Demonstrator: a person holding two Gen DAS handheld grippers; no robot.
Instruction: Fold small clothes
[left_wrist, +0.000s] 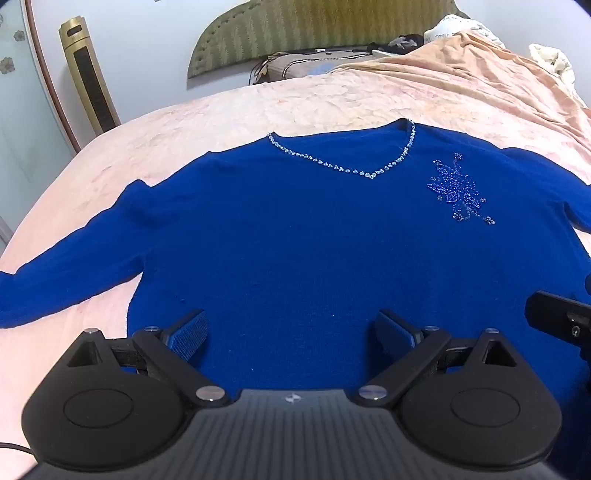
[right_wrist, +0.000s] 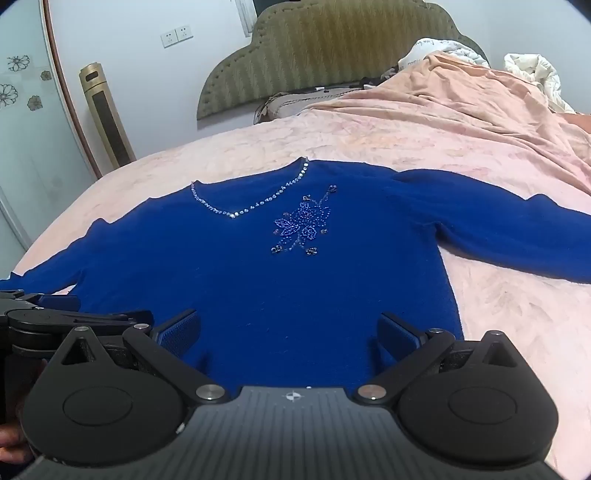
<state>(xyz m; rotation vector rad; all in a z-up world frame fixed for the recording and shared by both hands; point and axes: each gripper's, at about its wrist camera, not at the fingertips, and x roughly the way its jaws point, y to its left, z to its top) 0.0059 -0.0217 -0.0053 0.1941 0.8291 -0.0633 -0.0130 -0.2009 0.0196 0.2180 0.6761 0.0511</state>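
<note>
A blue sweater (left_wrist: 295, 240) lies face up and spread flat on the pink bedspread (left_wrist: 332, 99), sleeves out to both sides. The left gripper (left_wrist: 291, 332) and right gripper (right_wrist: 290, 332) hover over its lower hem, fingers spread wide, gripping nothing

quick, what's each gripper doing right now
left gripper: open, holding nothing, over the blue sweater.
right gripper: open, holding nothing, over the same sweater.
</note>
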